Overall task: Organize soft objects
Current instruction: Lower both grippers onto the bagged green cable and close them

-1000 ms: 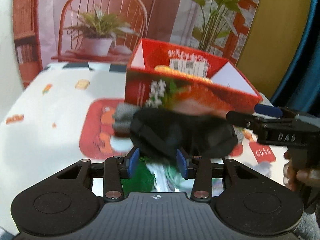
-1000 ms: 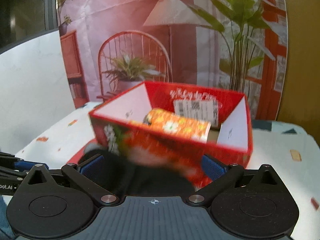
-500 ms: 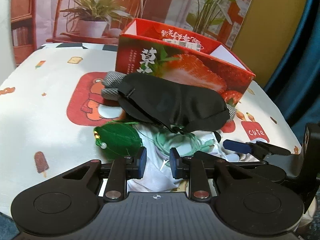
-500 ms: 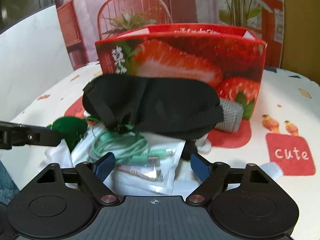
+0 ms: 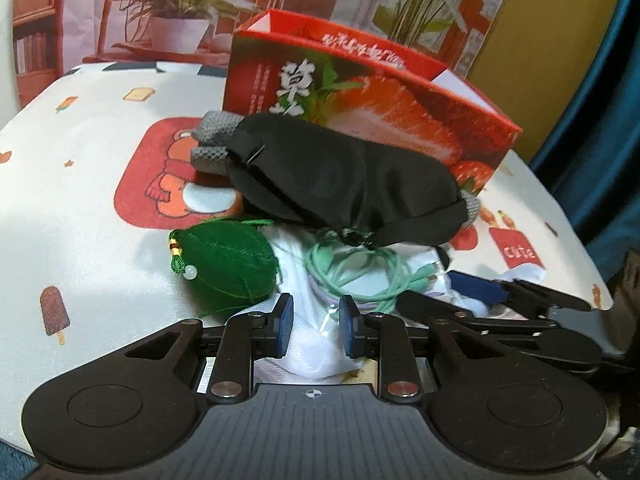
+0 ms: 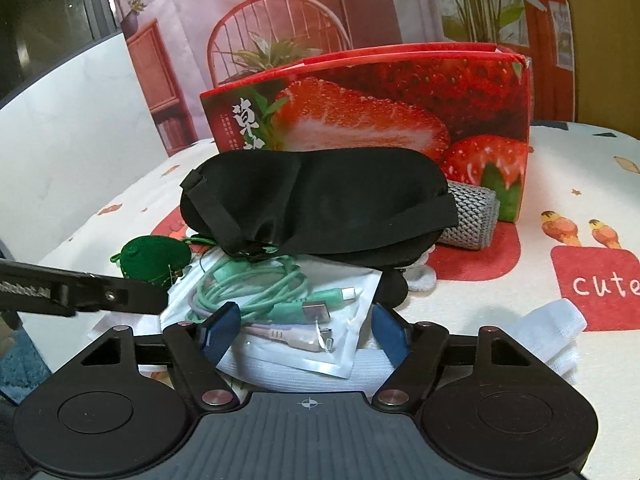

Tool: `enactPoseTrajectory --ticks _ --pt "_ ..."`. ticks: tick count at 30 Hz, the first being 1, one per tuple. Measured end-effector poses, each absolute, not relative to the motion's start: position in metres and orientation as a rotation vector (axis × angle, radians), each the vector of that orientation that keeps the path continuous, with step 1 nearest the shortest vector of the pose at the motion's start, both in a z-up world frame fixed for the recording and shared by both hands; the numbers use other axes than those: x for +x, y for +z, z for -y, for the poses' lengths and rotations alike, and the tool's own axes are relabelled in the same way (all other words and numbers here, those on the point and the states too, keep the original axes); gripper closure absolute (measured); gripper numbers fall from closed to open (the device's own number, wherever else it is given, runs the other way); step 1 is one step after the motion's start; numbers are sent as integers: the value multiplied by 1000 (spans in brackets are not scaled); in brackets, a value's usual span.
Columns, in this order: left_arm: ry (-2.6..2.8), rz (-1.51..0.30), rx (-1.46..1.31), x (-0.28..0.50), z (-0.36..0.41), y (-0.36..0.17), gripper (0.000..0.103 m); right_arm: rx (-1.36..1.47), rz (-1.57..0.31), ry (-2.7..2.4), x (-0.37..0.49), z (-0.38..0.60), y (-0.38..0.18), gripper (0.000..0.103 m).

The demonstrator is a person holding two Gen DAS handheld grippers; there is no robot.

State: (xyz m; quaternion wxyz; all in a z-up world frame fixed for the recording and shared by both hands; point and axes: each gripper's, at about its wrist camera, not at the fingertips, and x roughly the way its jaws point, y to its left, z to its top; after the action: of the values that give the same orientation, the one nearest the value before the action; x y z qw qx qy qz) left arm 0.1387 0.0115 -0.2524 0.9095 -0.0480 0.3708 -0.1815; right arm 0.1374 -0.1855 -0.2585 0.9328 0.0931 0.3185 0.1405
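A black sleep mask (image 5: 344,184) lies draped over the top of a small heap on the printed tablecloth (image 5: 80,208), right in front of the red strawberry box (image 5: 400,92). A grey knitted roll (image 6: 472,216) sticks out from under the mask on both sides. Below the mask sits a clear packet of mint-green charging cables (image 6: 280,296) on white folded cloth (image 6: 384,364), with a green embroidered sachet (image 5: 228,268) just beside them. The left gripper (image 5: 314,326) has its 2 blue pads set narrow around a fold of the white cloth, apparently pinching it. The right gripper (image 6: 306,330) has just been closing; its jaws stand fairly wide on either side of the cable packet, not pressing it.
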Motion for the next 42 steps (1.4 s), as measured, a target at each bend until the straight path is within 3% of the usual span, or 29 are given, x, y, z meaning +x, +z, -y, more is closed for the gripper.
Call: enactPoseTrajectory --ticks 13,20,42 --pt "-250 -798 -267 181 -51 -257 77 207 -668 281 139 186 -258 37" --pt "-351 -762 -207 166 -33 -243 77 234 -689 272 144 189 -256 43" --pt "-414 -846 -206 175 -18 -267 77 249 -734 253 151 189 -254 44"
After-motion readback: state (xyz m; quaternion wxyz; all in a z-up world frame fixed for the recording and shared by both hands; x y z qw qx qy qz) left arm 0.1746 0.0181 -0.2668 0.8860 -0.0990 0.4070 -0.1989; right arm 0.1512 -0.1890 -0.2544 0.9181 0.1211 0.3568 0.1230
